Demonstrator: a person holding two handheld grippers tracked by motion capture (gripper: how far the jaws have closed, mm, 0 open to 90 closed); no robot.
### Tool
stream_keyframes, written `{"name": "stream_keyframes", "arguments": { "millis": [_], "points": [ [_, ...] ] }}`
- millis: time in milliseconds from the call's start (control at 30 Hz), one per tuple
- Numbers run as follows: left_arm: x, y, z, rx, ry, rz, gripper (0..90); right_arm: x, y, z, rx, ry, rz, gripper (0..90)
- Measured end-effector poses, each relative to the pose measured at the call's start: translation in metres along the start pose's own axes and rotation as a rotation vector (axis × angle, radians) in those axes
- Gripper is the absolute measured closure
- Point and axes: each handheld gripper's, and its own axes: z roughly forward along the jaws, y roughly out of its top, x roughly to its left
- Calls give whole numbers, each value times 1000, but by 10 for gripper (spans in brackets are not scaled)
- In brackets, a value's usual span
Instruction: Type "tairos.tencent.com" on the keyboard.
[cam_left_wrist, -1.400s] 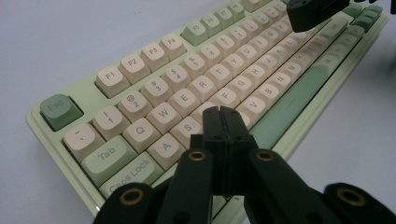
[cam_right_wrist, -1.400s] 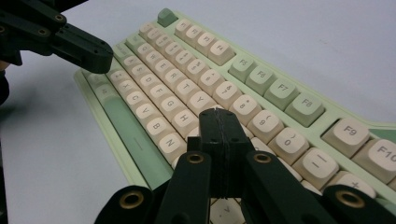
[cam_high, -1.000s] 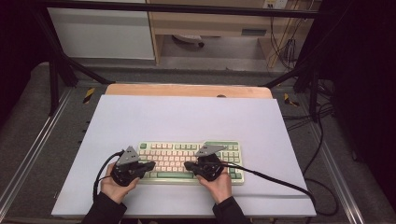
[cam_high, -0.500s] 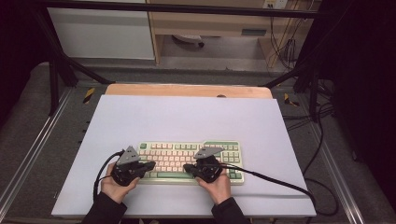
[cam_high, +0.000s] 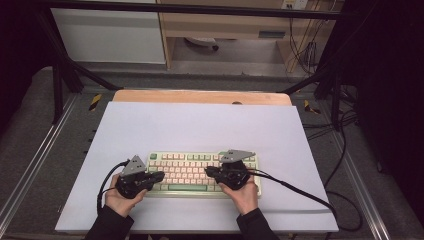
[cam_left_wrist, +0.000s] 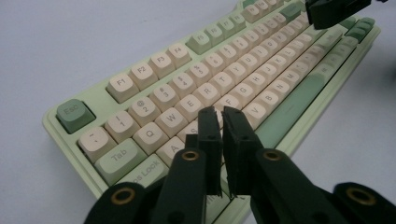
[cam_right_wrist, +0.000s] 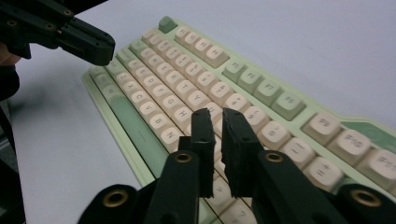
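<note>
A pale green keyboard (cam_high: 196, 161) with cream keys lies near the front of the white table top. My left gripper (cam_high: 160, 176) hovers over the keyboard's left end, jaws shut with only a thin slit and nothing between them. In the left gripper view its tips (cam_left_wrist: 221, 113) sit just above the home-row keys of the keyboard (cam_left_wrist: 154, 60). My right gripper (cam_high: 207, 171) points left over the right half, also shut and empty. In the right gripper view its tips (cam_right_wrist: 218, 115) hang above the keys of the keyboard (cam_right_wrist: 187, 60), and the left gripper (cam_right_wrist: 70, 35) shows at the top left.
The white sheet (cam_high: 200, 125) covers a wooden table (cam_high: 200, 96). A black cable (cam_high: 300, 192) trails from the right gripper to the table's right edge. Metal frame rails (cam_high: 30, 165) run along both sides.
Both grippers stay low over the keyboard. The right gripper has shifted slightly; the left has barely moved.
</note>
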Motion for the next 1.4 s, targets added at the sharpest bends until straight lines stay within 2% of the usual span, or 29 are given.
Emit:
{"name": "stream_keyframes", "arguments": {
  "millis": [133, 267, 467, 533, 600, 700, 900, 1100, 1200, 1400],
  "points": [
    [4, 0, -3, -2, 4, -4, 638, -9, -1, -13, 4, -27, -8, 660],
    [9, -1, -6, 0, 17, -3, 461, -22, -7, -29, 11, -56, 11, 519],
    [15, -5, -12, 10, 21, 7, 275, -42, -20, -49, 6, -94, 38, 259],
    [17, -8, -13, 20, 28, 7, 224, -49, -25, -55, 9, -96, 59, 202],
    [21, -13, -16, 36, 34, 3, 173, -55, -30, -60, -1, -111, 54, 137],
    [25, -19, -21, 33, 39, -4, 134, -63, -39, -70, 3, -139, 54, 78],
    [32, -29, -30, 21, 44, -11, 85, -76, -57, -85, -12, -152, 116, 10],
    [37, -39, -34, 14, 56, -37, 80, -83, -77, -95, -12, -134, 125, 4],
    [39, -42, -36, 9, 63, -36, 80, -85, -86, -98, 3, -136, 122, 4],
    [38, -46, -36, 17, 55, -30, 83, -86, -97, -101, -5, -129, 128, 4]
  ]
}}
